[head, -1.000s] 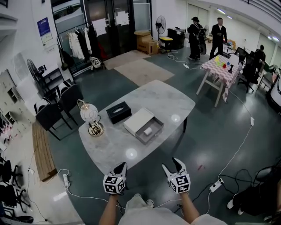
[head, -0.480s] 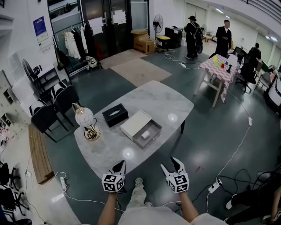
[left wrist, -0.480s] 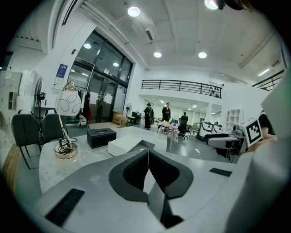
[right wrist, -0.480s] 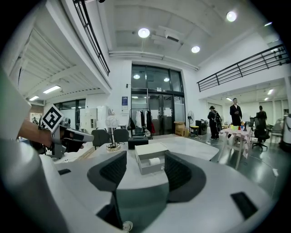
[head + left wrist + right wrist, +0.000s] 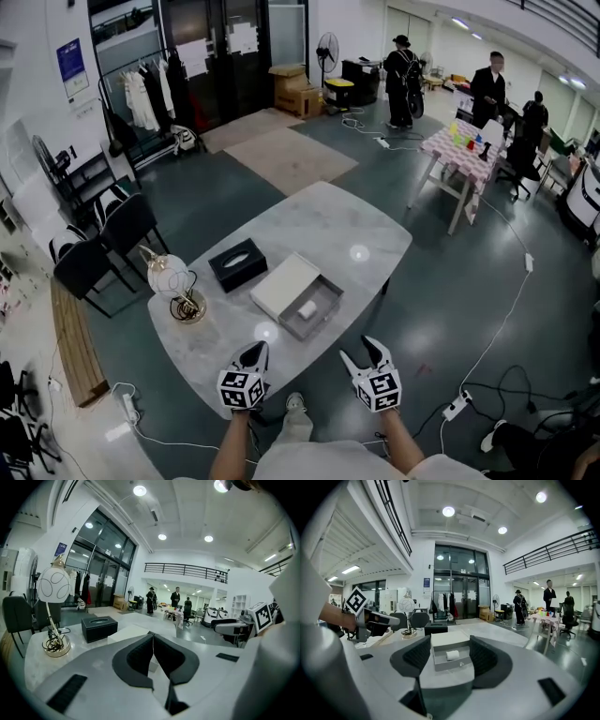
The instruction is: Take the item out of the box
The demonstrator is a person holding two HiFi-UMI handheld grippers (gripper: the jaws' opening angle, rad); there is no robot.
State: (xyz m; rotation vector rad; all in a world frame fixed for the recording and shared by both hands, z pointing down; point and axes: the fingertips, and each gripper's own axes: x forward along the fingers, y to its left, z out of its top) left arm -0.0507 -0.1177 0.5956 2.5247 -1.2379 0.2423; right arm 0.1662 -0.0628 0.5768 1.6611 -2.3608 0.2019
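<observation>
On the marble table (image 5: 328, 220) lies a pale flat box (image 5: 284, 281) with its grey drawer (image 5: 323, 309) slid out. A small white roll (image 5: 307, 308) rests inside the drawer. Both grippers hover at the table's near edge, short of the box. My left gripper (image 5: 254, 352) is shut and holds nothing; its pads meet in the left gripper view (image 5: 153, 637). My right gripper (image 5: 361, 351) is open and empty. In the right gripper view the drawer (image 5: 450, 666) and the white roll (image 5: 452, 655) show between the right gripper's (image 5: 450, 644) jaws, some way ahead.
A black tissue box (image 5: 236, 263) and a globe lamp (image 5: 169, 278) stand left of the box. Black chairs (image 5: 103, 244) stand beyond the table's left end. Cables (image 5: 506, 384) trail on the floor at right. People stand far back by a checked table (image 5: 464, 145).
The table and box have come nearer to both grippers as the person walks forward. Neither gripper's jaws have changed.
</observation>
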